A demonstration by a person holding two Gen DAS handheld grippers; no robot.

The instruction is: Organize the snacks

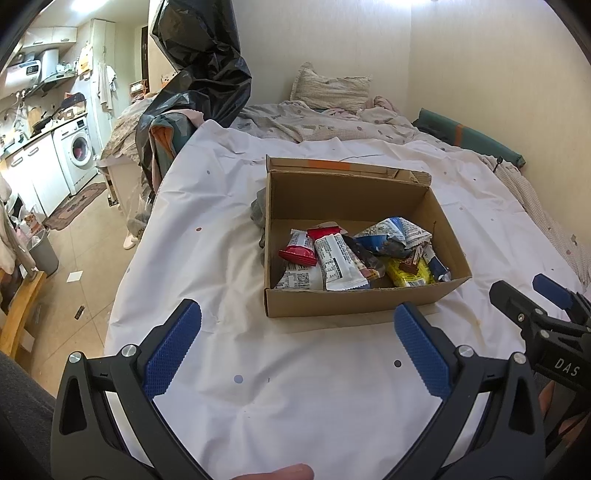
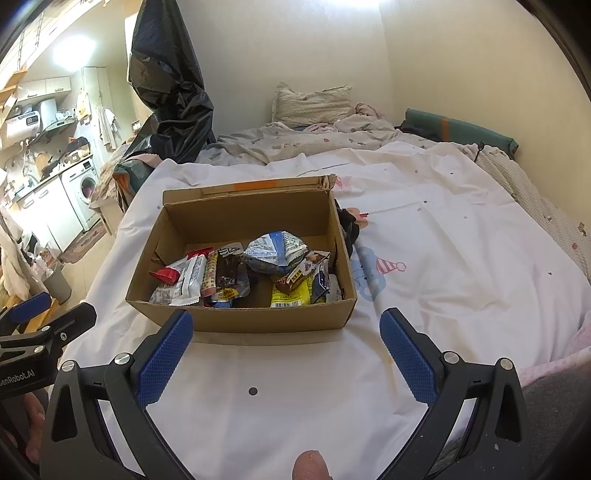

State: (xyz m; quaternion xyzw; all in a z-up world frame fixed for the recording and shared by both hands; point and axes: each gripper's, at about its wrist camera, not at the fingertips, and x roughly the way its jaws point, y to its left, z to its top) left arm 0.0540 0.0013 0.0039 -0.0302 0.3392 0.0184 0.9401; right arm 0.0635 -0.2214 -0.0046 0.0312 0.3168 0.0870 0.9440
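Now your left gripper (image 1: 297, 347) and right gripper (image 2: 286, 354) both hang released and empty, near the bed's (image 1: 303, 387) front edge, the snack box (image 1: 354, 306) just beyond their fingers.

Light: bright, from ceiling lamps (image 1: 88, 5), blown out | Shadows: soft, under cardboard box (image 1: 354, 302) | Sharpness: centre clear, kitchen far left slightly soft | Distortion: strong fisheye bending, dark corners

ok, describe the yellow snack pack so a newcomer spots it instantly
On the white sheet sits an open cardboard box of snacks. Look in its near right corner: the yellow snack pack lies flat, under a small brown bar. It is the only yellow wrapper; its neighbours are white, red or blue.
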